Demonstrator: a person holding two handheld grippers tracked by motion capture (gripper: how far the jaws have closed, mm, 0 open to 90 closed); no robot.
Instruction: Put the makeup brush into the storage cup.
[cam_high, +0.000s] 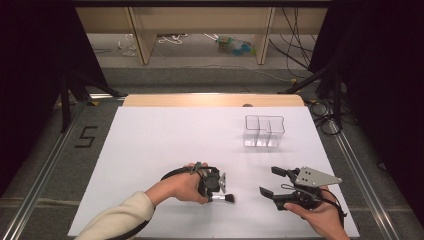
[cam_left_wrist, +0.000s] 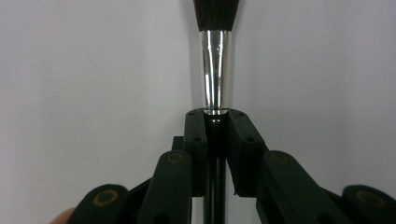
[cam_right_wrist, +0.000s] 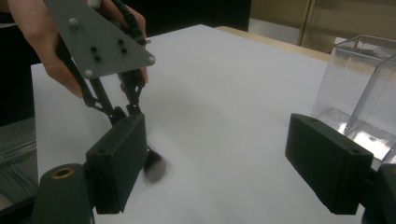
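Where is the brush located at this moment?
In the high view the brush lies low on the white table, near its front edge, clamped in the left gripper, left of the open right gripper.

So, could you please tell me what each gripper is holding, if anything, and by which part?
The left gripper is shut on the black-bristled brush, gripping its dark handle just below the silver metal ferrule. The right gripper is open and holds nothing.

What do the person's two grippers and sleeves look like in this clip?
Both grippers are black two-jaw tools with linkage arms and flat rectangular pads. The right gripper carries a grey three-cornered plate studded with small screws, and a black cable trails by the wrist. The left gripper has a black cable looping behind it and brass-coloured pivot rings. A cream knitted sleeve covers the left forearm.
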